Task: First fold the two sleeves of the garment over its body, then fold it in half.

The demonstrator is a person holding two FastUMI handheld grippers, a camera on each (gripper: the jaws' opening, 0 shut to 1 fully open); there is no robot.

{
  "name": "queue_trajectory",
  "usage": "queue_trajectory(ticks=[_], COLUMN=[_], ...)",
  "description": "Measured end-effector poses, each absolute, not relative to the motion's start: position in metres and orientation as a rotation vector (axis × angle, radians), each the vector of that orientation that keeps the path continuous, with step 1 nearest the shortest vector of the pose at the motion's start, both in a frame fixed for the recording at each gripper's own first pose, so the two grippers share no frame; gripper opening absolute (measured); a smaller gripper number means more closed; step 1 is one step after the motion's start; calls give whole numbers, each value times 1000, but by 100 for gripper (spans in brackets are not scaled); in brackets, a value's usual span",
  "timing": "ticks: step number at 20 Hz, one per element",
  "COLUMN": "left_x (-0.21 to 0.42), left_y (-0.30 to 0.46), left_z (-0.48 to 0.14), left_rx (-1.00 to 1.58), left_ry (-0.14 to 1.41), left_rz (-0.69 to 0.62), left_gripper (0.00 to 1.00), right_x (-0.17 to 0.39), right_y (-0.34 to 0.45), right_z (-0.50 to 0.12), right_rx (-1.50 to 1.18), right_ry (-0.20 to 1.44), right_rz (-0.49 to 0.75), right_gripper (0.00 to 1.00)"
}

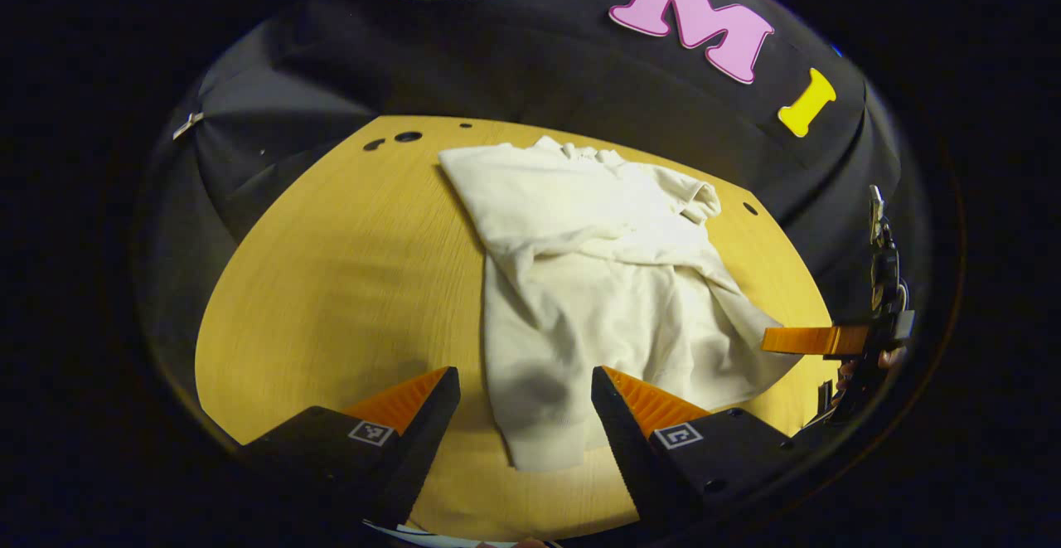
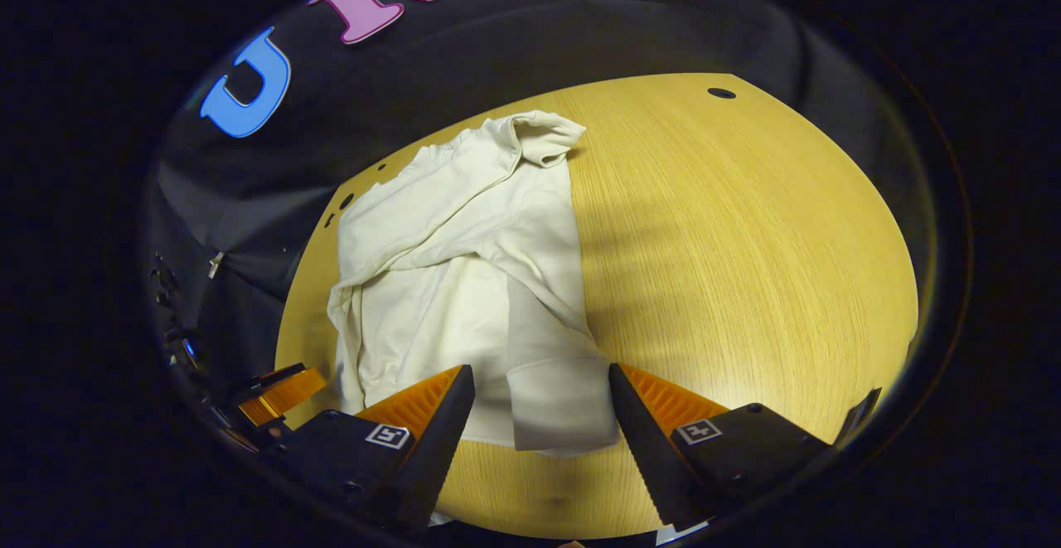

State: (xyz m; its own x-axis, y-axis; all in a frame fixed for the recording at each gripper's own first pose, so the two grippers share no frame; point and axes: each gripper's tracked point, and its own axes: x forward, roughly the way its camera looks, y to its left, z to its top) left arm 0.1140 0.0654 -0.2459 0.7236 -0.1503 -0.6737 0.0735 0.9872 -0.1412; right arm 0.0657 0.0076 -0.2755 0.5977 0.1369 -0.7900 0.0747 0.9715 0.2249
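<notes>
- While both sleeves already lie folded over its body, cream garment [image 1: 597, 283] [image 2: 464, 283] rests on wooden table [image 1: 348, 283] [image 2: 729, 266], collar toward the black booth wall [image 1: 497, 67] [image 2: 273, 183]
- Left gripper [image 1: 525, 399] held above the near hem, jaws wide apart, gripping nothing
- Right gripper [image 2: 542, 395] [image 1: 816, 341] likewise spread wide, a folded sleeve cuff [image 2: 564, 407] showing between its fingers, whether touched cannot be told
- Seen from the left gripper view, one orange finger of the right gripper reaching in just beside the garment's edge
</notes>
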Motion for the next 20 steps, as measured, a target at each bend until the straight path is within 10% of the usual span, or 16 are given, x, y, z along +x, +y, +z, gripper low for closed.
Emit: queue_trajectory(ticks=[15, 20], left_x=[96, 99], left_y=[43, 35], left_z=[-293, -296], left_rx=[20, 67], left_ry=[840, 832], left_rz=[-61, -49], left_gripper=[98, 82], right_x=[66, 62], right_y=[2, 0], right_z=[-309, -315], right_rx=[152, 92], right_ry=[978, 987], right_rz=[-13, -28], right_gripper=[96, 57])
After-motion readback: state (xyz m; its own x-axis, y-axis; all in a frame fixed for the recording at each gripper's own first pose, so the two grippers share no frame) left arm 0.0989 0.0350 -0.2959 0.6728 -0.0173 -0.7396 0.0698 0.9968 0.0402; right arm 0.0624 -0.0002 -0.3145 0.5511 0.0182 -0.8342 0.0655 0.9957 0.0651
